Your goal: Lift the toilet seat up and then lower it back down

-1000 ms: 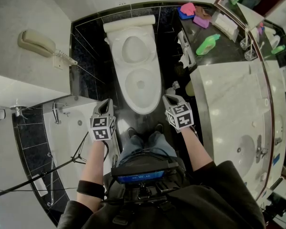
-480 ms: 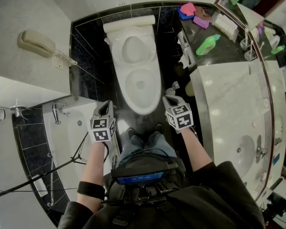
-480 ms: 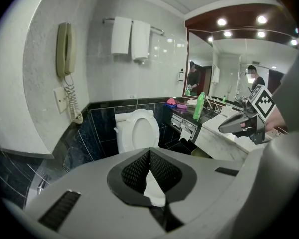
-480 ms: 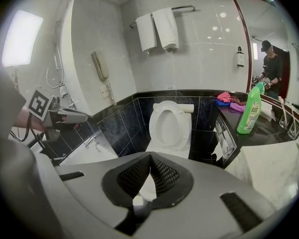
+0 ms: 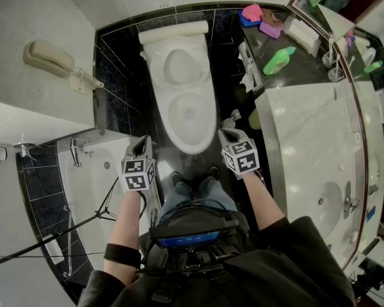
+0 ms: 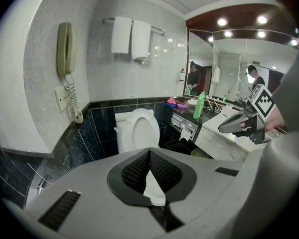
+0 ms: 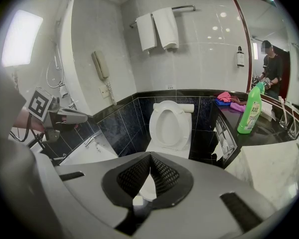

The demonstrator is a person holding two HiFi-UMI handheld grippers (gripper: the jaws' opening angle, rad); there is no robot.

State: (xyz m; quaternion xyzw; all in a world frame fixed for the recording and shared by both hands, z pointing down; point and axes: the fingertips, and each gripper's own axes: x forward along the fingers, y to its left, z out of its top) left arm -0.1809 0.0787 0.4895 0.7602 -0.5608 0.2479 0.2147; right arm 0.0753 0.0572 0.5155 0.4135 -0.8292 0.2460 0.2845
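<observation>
The white toilet [image 5: 191, 117] stands against the black tiled wall, and its seat [image 5: 179, 62] is raised and leans back on the tank. The upright seat also shows in the left gripper view [image 6: 139, 129] and the right gripper view [image 7: 169, 123]. My left gripper [image 5: 143, 141] hovers just off the bowl's front left, shut and empty. My right gripper [image 5: 226, 133] hovers off the bowl's front right, also shut with nothing in it. Neither touches the toilet. Each gripper shows in the other's view: right gripper [image 6: 235, 125], left gripper [image 7: 82, 116].
A marble counter [image 5: 307, 139] with a sink [image 5: 329, 200] runs along the right, with a green bottle [image 5: 278, 59] and pink cloths [image 5: 253, 11] on it. A bathtub [image 5: 89, 184] lies on the left. A wall phone [image 5: 48, 57] and towels [image 7: 157, 29] hang on the walls.
</observation>
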